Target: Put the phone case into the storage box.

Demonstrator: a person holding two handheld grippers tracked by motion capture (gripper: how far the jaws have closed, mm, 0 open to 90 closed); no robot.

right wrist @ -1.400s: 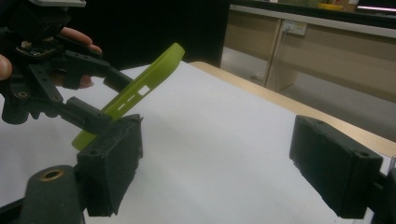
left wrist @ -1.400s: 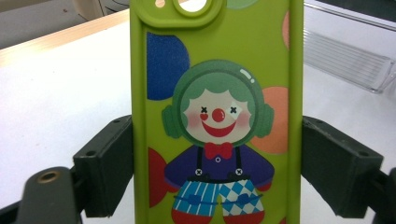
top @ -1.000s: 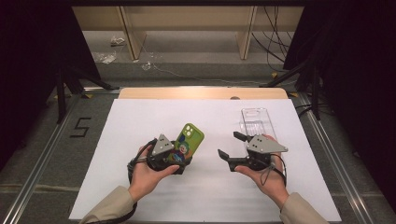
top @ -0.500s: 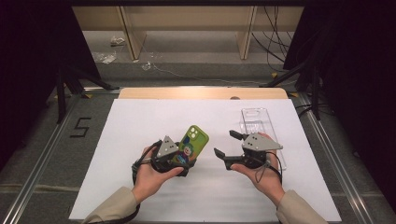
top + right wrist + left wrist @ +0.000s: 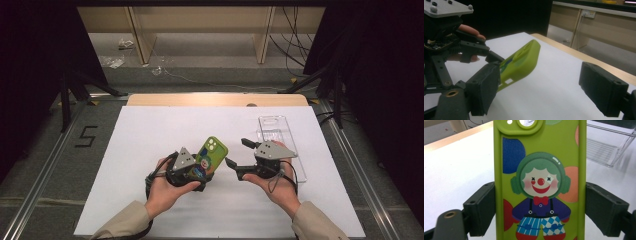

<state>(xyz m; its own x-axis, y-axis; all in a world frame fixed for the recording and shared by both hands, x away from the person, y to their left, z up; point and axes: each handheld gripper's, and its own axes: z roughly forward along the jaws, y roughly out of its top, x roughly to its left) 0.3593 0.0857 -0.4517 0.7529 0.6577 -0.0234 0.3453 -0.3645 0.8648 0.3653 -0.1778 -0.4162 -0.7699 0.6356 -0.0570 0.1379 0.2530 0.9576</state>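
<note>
A lime-green phone case with a clown picture is held above the white sheet, its camera hole pointing away from the person. My left gripper is shut on it: both black pads press its long edges, with the clown facing the camera. My right gripper hovers just right of the case, pointing left at it, open with nothing between its jaws. From the right gripper view, the case rises tilted in the left gripper.
A clear plastic tray lies on the white sheet at the right, behind the right hand; it is also in the left gripper view. A wooden strip runs along the table's far edge. Dark floor with cables lies beyond.
Both hands have edged slightly toward each other, bringing the case nearer the right gripper. The left grip on the case and the open right jaws are unchanged.
</note>
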